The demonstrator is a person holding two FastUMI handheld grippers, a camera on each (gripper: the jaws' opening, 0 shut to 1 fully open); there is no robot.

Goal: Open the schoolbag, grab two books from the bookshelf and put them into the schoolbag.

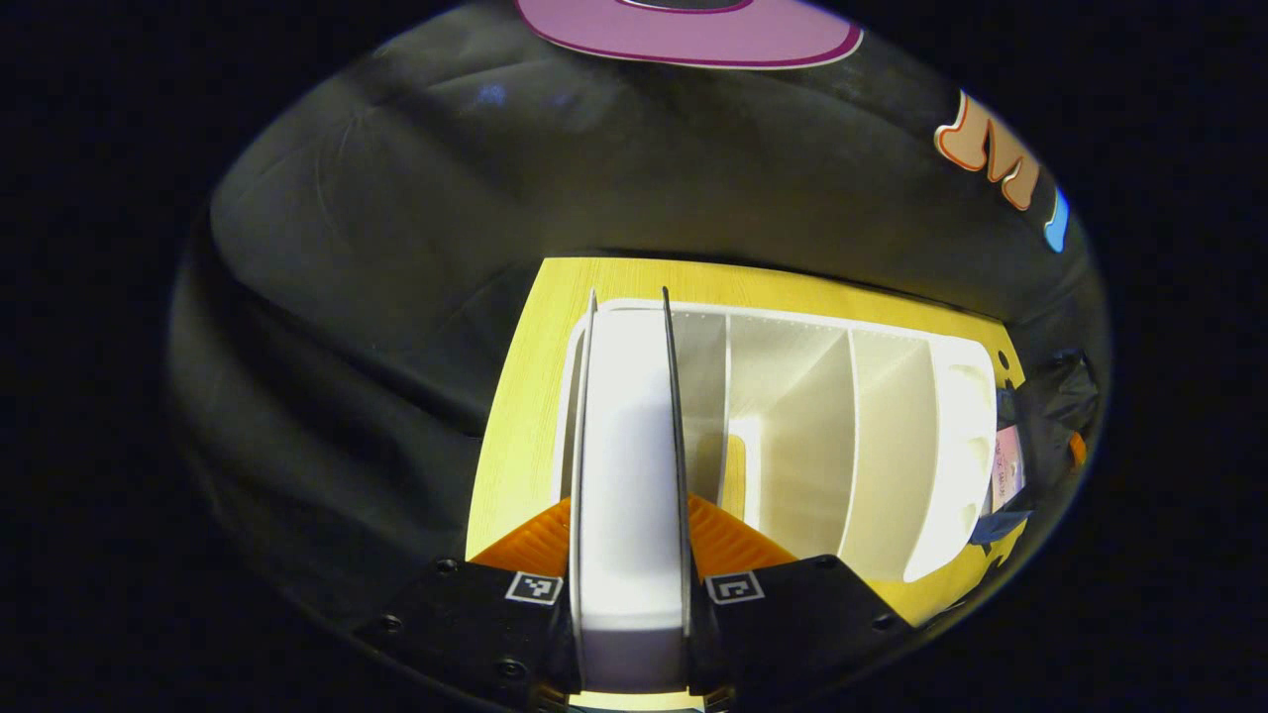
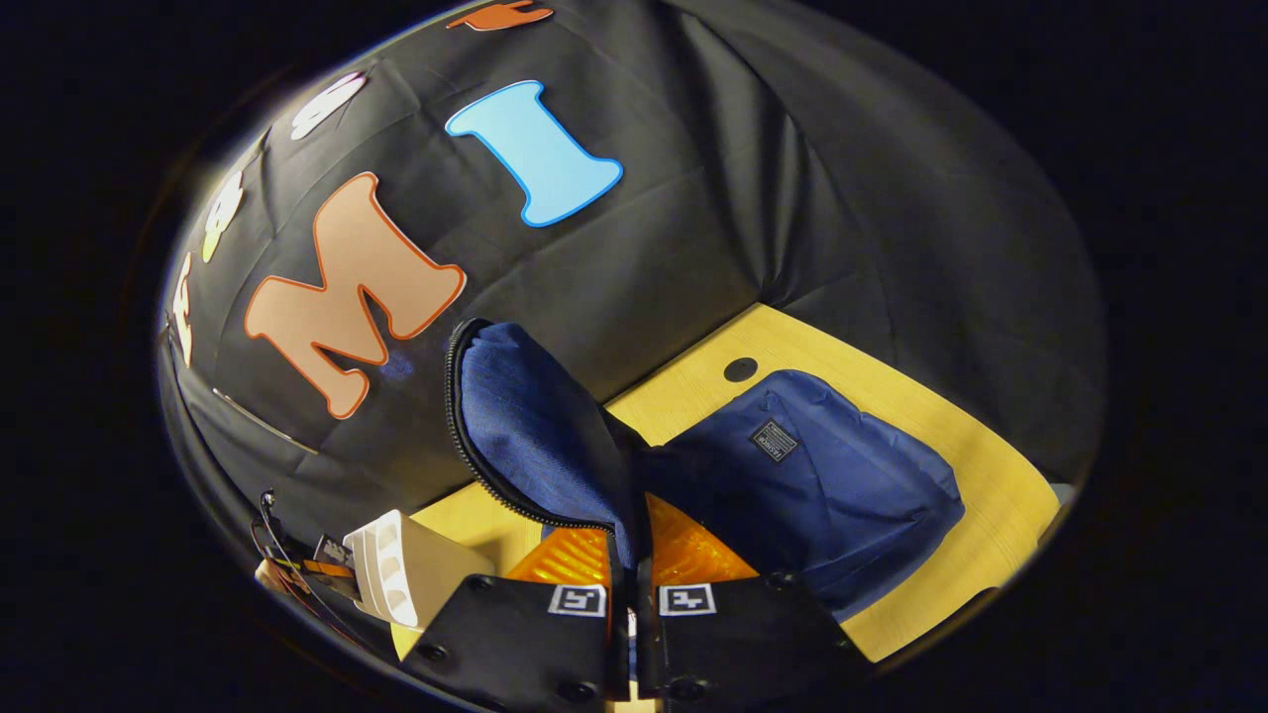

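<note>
The yellow surface (image 1: 525, 396) runs out ahead of both tools, and on it, past the left tool (image 1: 631, 604), stands the white bookshelf (image 1: 832, 436), its open compartments fanning off to that tool's right. Over on the other side, the blue schoolbag (image 2: 822, 475) lies on the surface just ahead and to the right of the right tool (image 2: 634, 599), and its zippered flap (image 2: 535, 426) rises straight up out of that tool's grip. The right tool is pinched together on that flap, holding the bag's mouth open. The left tool is clamped on a thick white book (image 1: 631, 475), both fingers pressed flat on its covers; its long axis points dead ahead along the fingers, page edges up. It looks clear of the shelf's leftmost slot, though the fisheye makes that hard to call. So here's the key: the book must go to the bag, and from the right tool the bookshelf (image 2: 406, 569) sits low to the left, so the opening is off to the left tool's right side, beyond the shelf.
</note>
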